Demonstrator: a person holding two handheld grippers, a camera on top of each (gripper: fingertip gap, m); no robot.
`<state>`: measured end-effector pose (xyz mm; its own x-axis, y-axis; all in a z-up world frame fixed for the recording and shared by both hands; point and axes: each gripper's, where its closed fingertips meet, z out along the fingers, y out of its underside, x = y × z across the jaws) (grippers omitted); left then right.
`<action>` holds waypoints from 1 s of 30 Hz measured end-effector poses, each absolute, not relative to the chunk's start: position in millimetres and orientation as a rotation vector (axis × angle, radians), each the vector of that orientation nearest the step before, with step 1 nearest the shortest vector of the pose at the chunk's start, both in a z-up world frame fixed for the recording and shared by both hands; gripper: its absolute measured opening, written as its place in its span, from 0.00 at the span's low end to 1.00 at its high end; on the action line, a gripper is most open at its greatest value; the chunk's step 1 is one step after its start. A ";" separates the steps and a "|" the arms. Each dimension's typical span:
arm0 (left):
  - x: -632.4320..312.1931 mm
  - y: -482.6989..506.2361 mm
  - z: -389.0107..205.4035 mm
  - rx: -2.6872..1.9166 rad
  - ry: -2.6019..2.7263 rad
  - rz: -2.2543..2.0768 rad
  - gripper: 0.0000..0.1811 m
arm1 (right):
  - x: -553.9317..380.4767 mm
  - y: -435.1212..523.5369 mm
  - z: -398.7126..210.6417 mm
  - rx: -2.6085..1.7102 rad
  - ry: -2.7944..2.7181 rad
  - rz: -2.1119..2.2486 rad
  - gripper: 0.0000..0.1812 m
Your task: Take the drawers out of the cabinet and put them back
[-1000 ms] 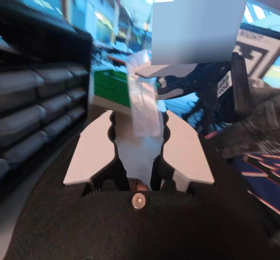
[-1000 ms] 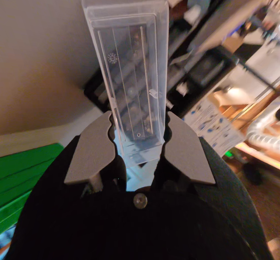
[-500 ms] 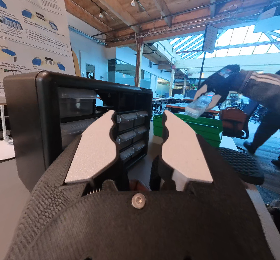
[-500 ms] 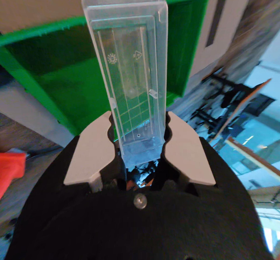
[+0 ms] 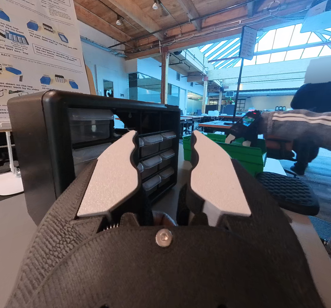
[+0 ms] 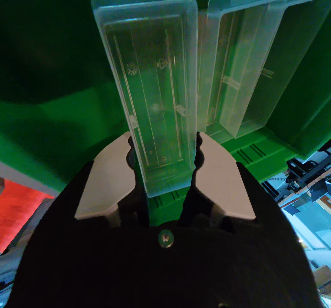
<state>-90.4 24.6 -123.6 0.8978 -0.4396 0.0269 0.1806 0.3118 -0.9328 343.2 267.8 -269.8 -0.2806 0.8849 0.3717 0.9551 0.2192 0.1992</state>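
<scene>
Drawer: clear plastic, long and narrow, empty, clamped at its near end between the fingers of the right gripper. It juts forward along the fingers, its far end inside the green bin. A second drawer of the same kind lies in that bin just to its right, close alongside; whether the two touch cannot be told.

Step in hand, by judgement: the taking-out half, with this drawer being delivered to the bin. Next move calls for lowering it to the bin floor beside its neighbour without knocking that one, then easing the jaws apart and backing out along the drawer's length.

Cabinet: black, on the table, facing the left gripper. Upper row shows one larger drawer in place at the left and dark vacant slots to the right; the small drawers below remain seated.

Left gripper: empty, jaws apart, held level before the cabinet front, pointing past its right part toward the bin. Idle, apparently waiting.

Right gripper, from the left wrist view: far off to the right, tipped down over the bin, at the end of a striped sleeve reaching in from the right.
</scene>
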 end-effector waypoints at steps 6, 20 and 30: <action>-88.0 24.8 -125.1 -1.194 0.265 -0.416 0.30 | 346.7 275.5 -286.3 -1.728 -2.316 -0.630 0.37; -83.5 25.3 -128.4 -1.209 0.293 -0.422 0.30 | 350.9 287.9 -283.0 -1.709 -2.182 -0.655 0.41; -81.9 25.0 -129.1 -1.212 0.305 -0.413 0.30 | 335.3 277.3 -275.7 -1.610 -2.144 -0.507 0.21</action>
<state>-81.9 25.0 -129.1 0.8861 -0.4635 -0.0080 0.1440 0.2916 -0.9456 335.3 277.3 -275.7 -0.2491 0.8136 0.5254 0.9627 0.2672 0.0428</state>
